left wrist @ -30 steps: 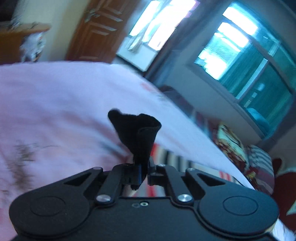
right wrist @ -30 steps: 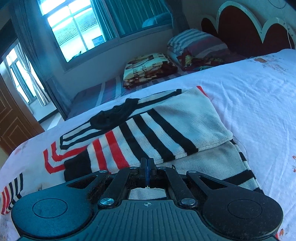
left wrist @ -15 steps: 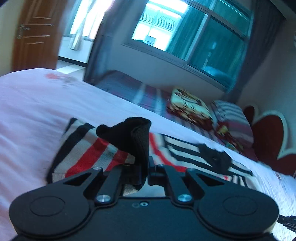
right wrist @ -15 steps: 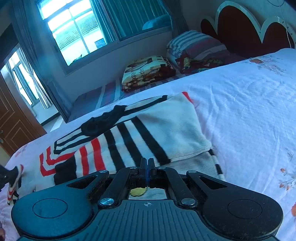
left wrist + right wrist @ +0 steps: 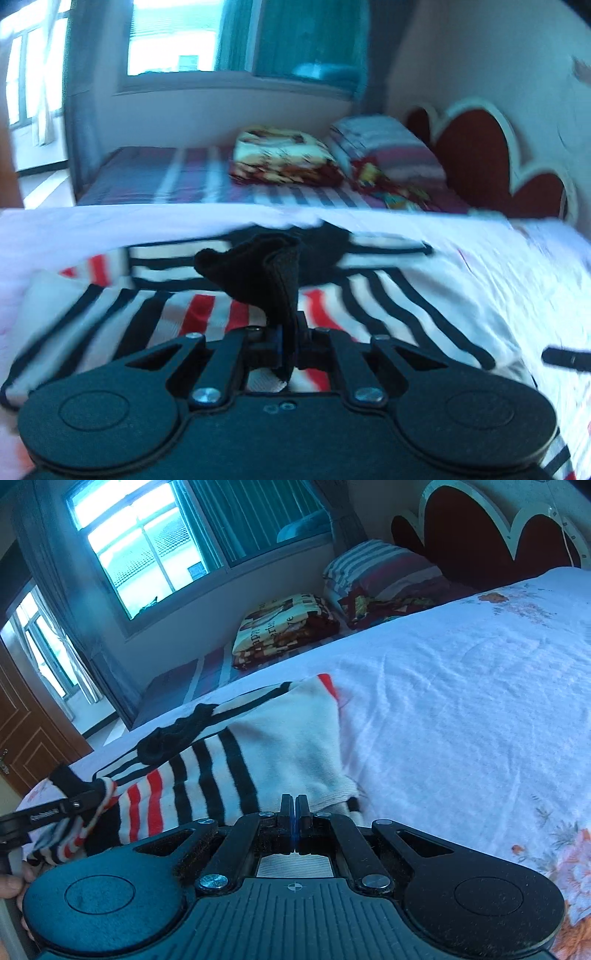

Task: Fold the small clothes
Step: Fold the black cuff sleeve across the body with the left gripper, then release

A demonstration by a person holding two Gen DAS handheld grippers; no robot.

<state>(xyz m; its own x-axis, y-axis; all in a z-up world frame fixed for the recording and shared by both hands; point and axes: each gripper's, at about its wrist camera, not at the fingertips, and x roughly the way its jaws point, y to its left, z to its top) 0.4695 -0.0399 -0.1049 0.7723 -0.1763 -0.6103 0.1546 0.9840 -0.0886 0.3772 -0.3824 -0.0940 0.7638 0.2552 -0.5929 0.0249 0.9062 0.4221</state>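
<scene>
The folded blanket [image 5: 284, 627] at the far side bears partly readable lettering, "happy". The left gripper [image 5: 290, 334] clamps the striped sweater's black cuff [image 5: 273, 280]; its view, blurred, has swung across from the door. The right gripper [image 5: 294, 818] is closed on nothing, over the striped sweater [image 5: 236, 771] on the bedsheet [image 5: 461, 709].

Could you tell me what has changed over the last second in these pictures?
The left tongs, shut on the black cuff, carried it across the bed from the bare sheet to above the striped sweater, dragging striped cloth along. The right tongs slid sideways along the sweater's near edge, towards its folded white end. Both tongs stayed shut; the sweater's folded body and the pink sheet lie as before.
</scene>
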